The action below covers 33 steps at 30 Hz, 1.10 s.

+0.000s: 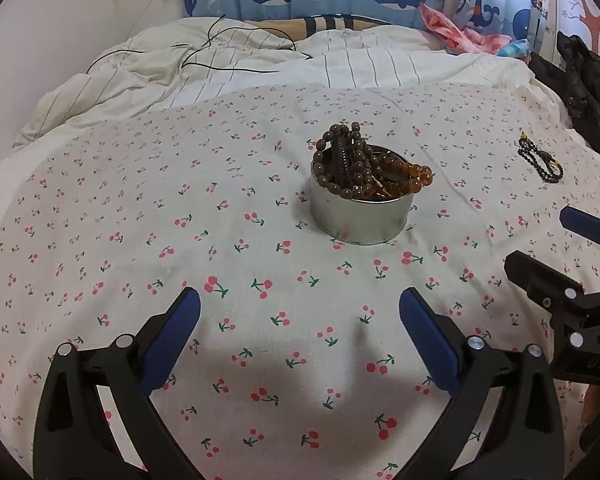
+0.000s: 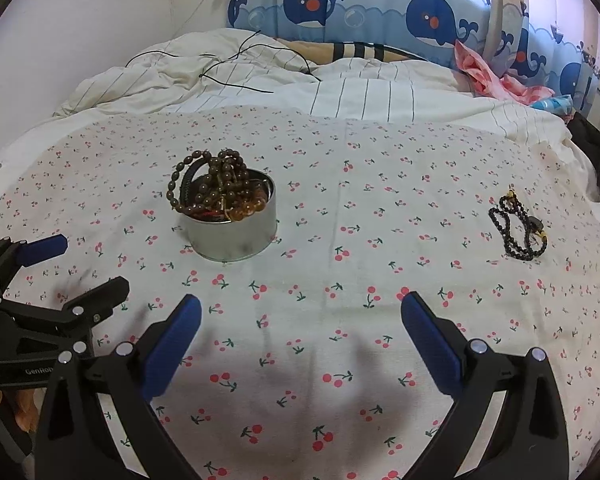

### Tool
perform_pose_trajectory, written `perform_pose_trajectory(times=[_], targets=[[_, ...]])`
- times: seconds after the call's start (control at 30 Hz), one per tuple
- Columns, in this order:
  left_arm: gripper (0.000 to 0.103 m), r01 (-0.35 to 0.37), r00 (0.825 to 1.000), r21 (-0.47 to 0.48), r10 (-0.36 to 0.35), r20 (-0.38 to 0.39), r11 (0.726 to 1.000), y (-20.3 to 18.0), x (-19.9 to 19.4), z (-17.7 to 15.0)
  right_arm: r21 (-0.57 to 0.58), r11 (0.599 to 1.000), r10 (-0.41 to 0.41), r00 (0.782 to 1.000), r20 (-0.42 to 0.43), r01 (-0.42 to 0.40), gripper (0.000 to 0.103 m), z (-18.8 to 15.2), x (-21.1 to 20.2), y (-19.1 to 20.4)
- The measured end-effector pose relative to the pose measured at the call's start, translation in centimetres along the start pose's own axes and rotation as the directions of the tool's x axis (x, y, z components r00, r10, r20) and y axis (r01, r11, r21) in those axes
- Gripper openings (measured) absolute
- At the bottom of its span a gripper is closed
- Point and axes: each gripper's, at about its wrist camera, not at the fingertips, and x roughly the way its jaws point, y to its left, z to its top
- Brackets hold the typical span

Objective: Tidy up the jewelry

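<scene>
Nearby, black bracelet (image 2: pixel 518 232) outside tin (image 2: pixel 236 236)

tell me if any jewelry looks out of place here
Yes. A black bead bracelet lies alone on the cherry-print cloth, far right of the metal tin, where the brown bead strands are heaped, some draping over its rim.

Tin (image 2: pixel 231 226) on the bed (image 2: pixel 380 240), left of centre, bead strings (image 2: pixel 216 188) heaped in it and hanging over its rim, bracelet (image 2: pixel 518 229) lying well apart to its right, quilt (image 2: pixel 260 80) and cable (image 2: pixel 236 62) behind, curtain (image 2: pixel 380 8) beyond
</scene>
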Motion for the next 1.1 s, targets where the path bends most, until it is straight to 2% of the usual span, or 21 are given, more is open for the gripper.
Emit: perform_pose_trajectory(times=[0.1,0.33,0.53,1.1], targets=[[0.096,-0.002,1.000,-0.004,0.002,-0.004,1.000,0.0,0.0,0.1,-0.007,1.000,0.002,1.000,-0.002,-0.002,0.096,0.0,0.1,0.1],[0.096,0.073,0.995,-0.053,-0.077,-0.067,0.996,0.3,0.9,0.1,-0.004,1.000,0.004,1.000,0.000,-0.004,0.096,-0.1,0.1,0.2],[0.096,0.004,0.999,0.031,-0.003,-0.038,1.000,-1.2,0.4,-0.1,-0.001,1.000,0.002,1.000,0.008,-0.002,0.096,0.0,-0.1,0.1],[0.096,-0.007,0.999,0.024,0.008,-0.031,1.000,-1.1,-0.3,0.3,0.007,1.000,0.005,1.000,0.016,-0.005,0.096,0.2,-0.3,-0.1]])
